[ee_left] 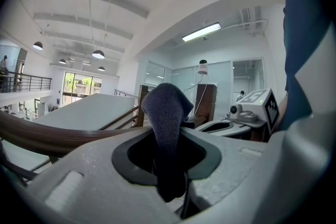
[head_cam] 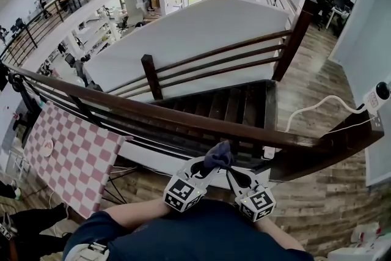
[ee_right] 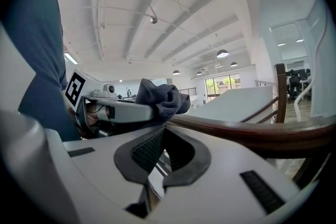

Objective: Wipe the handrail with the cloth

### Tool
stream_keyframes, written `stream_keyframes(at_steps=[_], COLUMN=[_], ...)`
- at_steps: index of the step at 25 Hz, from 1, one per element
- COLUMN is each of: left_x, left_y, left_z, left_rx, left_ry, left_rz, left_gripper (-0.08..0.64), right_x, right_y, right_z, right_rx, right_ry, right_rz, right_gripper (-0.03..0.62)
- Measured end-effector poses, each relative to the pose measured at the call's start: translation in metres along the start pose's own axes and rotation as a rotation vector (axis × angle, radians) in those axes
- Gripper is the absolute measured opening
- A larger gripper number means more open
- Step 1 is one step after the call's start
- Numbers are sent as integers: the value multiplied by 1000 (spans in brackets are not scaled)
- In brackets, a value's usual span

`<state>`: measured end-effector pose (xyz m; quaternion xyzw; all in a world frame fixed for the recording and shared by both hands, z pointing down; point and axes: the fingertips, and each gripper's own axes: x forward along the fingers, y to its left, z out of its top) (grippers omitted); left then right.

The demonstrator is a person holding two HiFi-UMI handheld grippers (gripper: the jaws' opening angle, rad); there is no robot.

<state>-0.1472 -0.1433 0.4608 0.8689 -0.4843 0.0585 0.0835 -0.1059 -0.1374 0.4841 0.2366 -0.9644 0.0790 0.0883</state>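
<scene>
Your left tool [head_cam: 206, 169] grips the dark cloth [head_cam: 219, 154] at the handrail's [head_cam: 153, 113] near side; your right tool [head_cam: 233, 175] is clenched, empty.

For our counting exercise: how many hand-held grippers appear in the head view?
2. The left hand-held gripper is shut on the cloth by the handrail; the right hand-held gripper is beside it, shut, empty.
</scene>
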Motion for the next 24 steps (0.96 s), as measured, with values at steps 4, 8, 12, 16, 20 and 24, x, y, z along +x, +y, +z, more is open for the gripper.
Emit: stream_keyframes(at_steps=[4,8,12,16,20,24], left_x=[1,3,4,2,2,1], left_y=[-3,-5,-7,-7,-8,-10], left_z=[-1,-1,-3,-3,-3,-4], left_rx=[3,5,6,3,4,6], left_ry=[1,5,10,12,12,13], left_rz=[-6,-11,-14,-16,-20,-23], left_gripper=[91,91,91,91,91,91], right_x=[-1,-3,-4,-6,-7,-7], right_y=[-2,-1,-1,0,1,1], right_z=[-1,-3,-3,-3,-3,-4], right_rx=[0,9,15,17,19,15], right_ry=[-2,4,1,-1,0,0], right_rz=[-7,-6,-10,-15,-20,-20], right_gripper=[11,11,11,11,11,11])
